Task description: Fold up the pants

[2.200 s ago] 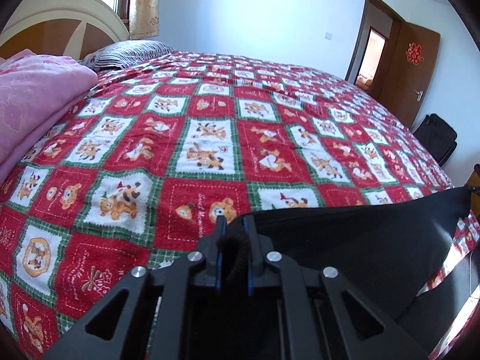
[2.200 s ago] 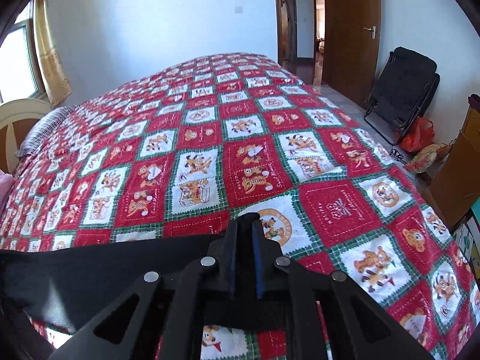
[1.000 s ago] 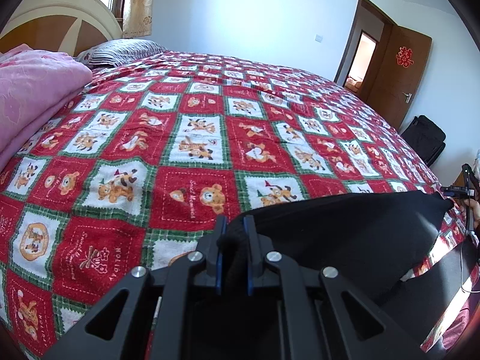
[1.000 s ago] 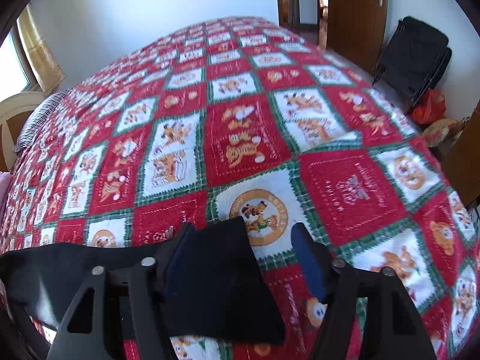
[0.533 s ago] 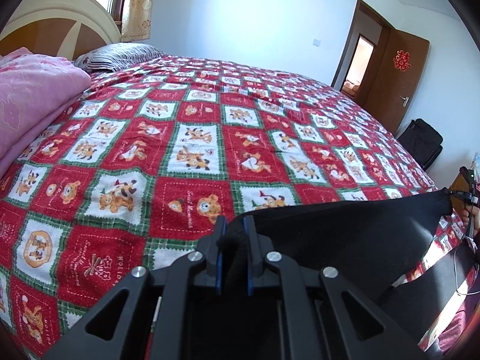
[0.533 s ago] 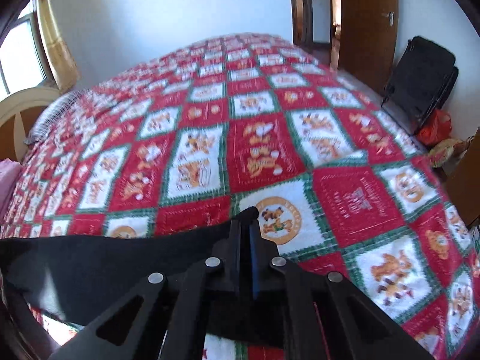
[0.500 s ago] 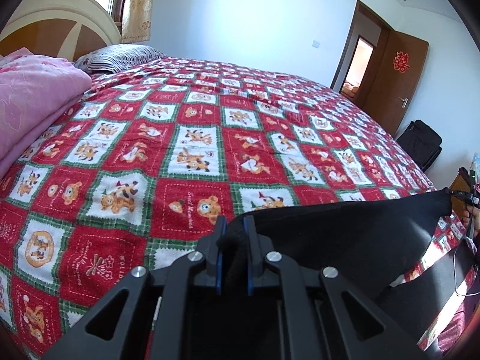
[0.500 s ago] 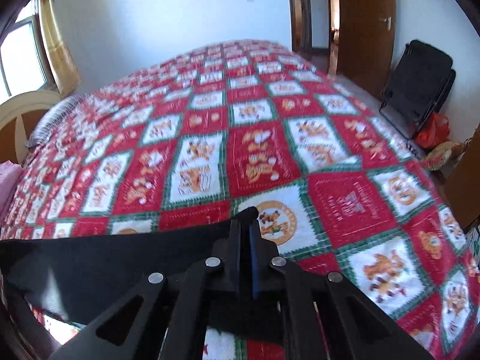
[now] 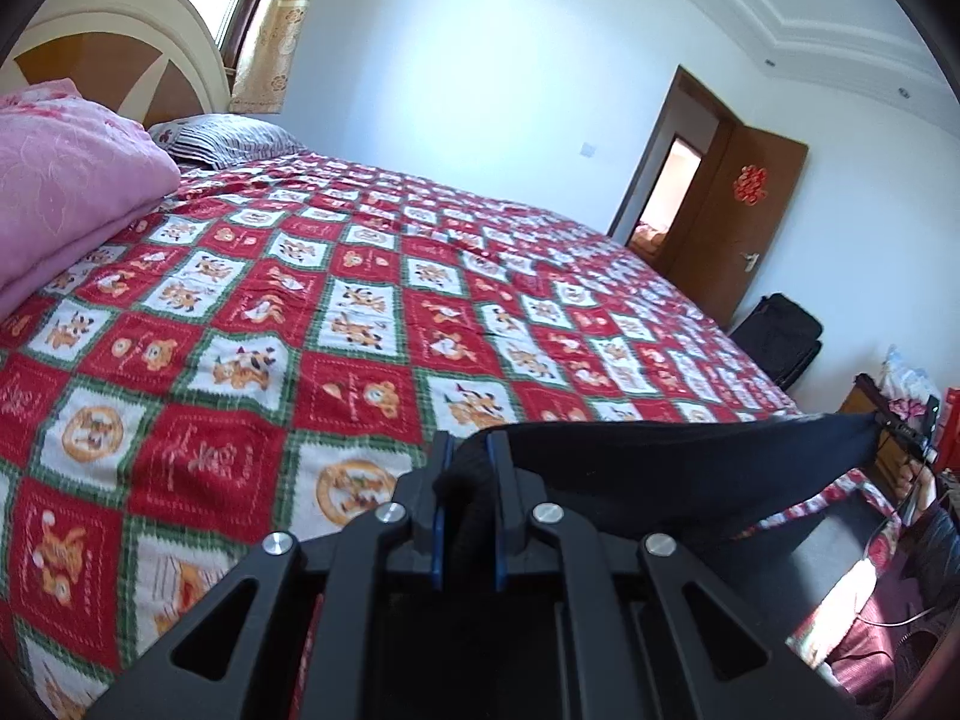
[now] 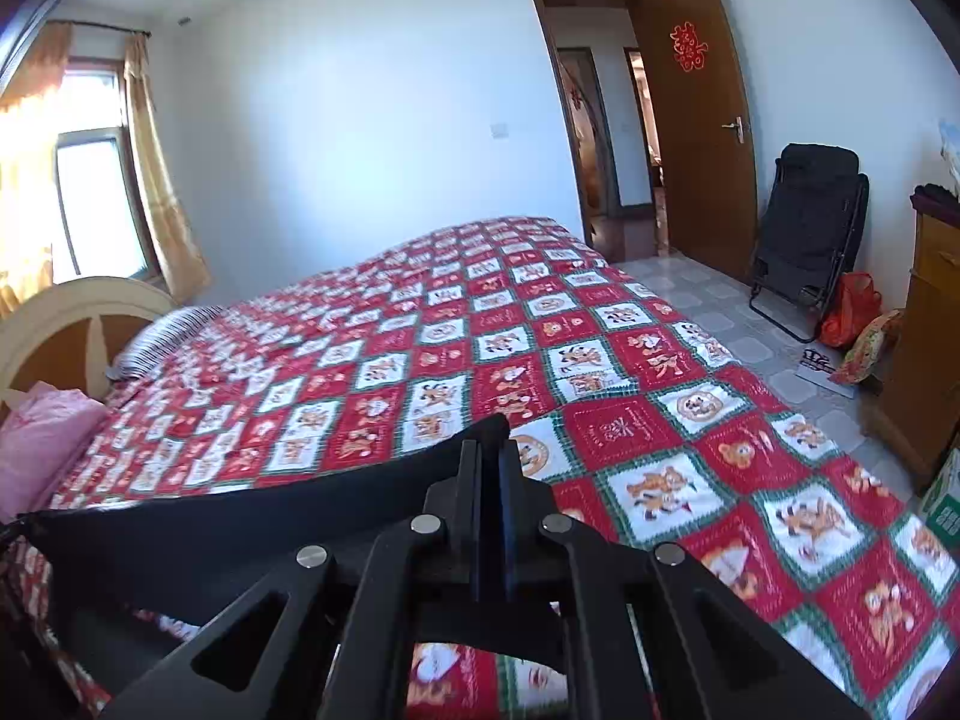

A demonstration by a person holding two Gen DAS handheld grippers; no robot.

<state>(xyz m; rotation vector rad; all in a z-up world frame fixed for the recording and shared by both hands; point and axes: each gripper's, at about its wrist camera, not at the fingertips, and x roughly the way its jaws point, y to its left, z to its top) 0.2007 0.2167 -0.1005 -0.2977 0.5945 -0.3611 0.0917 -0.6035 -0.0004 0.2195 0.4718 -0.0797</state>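
Black pants [image 9: 672, 468] hang stretched between my two grippers above the near edge of the bed. My left gripper [image 9: 467, 450] is shut on one bunched corner of the pants. My right gripper [image 10: 489, 456] is shut on the other corner; the cloth [image 10: 240, 528] runs off to the left from it. In the left wrist view the right gripper [image 9: 894, 420] shows small at the far right, at the end of the taut cloth. The lower part of the pants hangs below the edge, mostly hidden.
The bed has a red, white and green patchwork cover [image 9: 372, 312]. A pink folded quilt [image 9: 66, 180] and striped pillow [image 9: 222, 141] lie by the headboard. A brown door [image 10: 702, 138], a black folding chair [image 10: 810, 228] and a wooden cabinet [image 10: 924, 330] stand right.
The right gripper opened one second ago, then shut again on the pants corner. Both grippers have since risen and tilted up, lifting the pants higher above the bed.
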